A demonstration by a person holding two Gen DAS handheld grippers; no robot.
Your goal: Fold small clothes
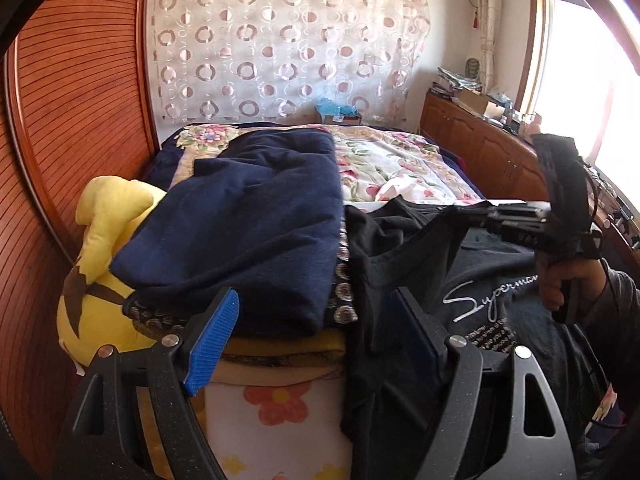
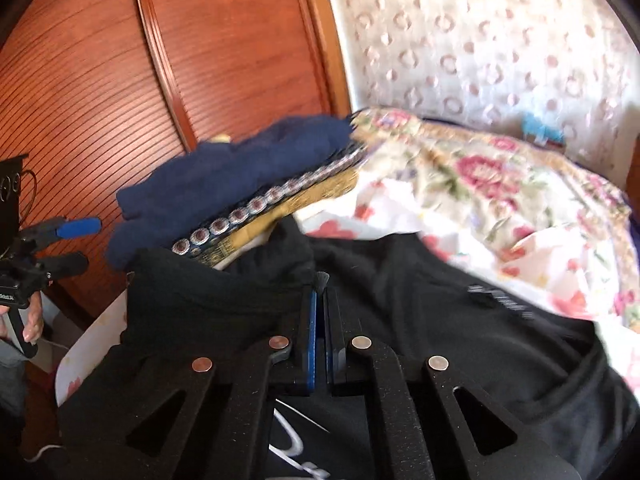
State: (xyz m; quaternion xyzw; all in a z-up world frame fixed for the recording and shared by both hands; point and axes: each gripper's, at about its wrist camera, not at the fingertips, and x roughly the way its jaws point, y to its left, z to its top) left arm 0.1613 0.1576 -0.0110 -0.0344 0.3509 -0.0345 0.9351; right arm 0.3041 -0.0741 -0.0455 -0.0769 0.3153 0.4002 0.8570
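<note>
A black T-shirt [image 1: 404,264] with white "Superman" script lies rumpled on the bed; it also shows in the right wrist view [image 2: 420,300]. My left gripper [image 1: 316,340] is open, its blue pads wide apart above the shirt's left edge, holding nothing. It also shows at the left of the right wrist view [image 2: 74,240], open. My right gripper [image 2: 320,292] is shut on a fold of the black T-shirt near its collar. In the left wrist view it shows at the right [image 1: 480,216], gripping the shirt's edge.
A folded navy garment [image 1: 248,216] lies on a stack of blankets [image 1: 280,360] left of the shirt. A yellow plush toy [image 1: 100,264] sits beside a wooden wardrobe [image 1: 68,120]. The floral bedspread [image 1: 400,164] stretches behind. A wooden cabinet [image 1: 480,148] stands by the window.
</note>
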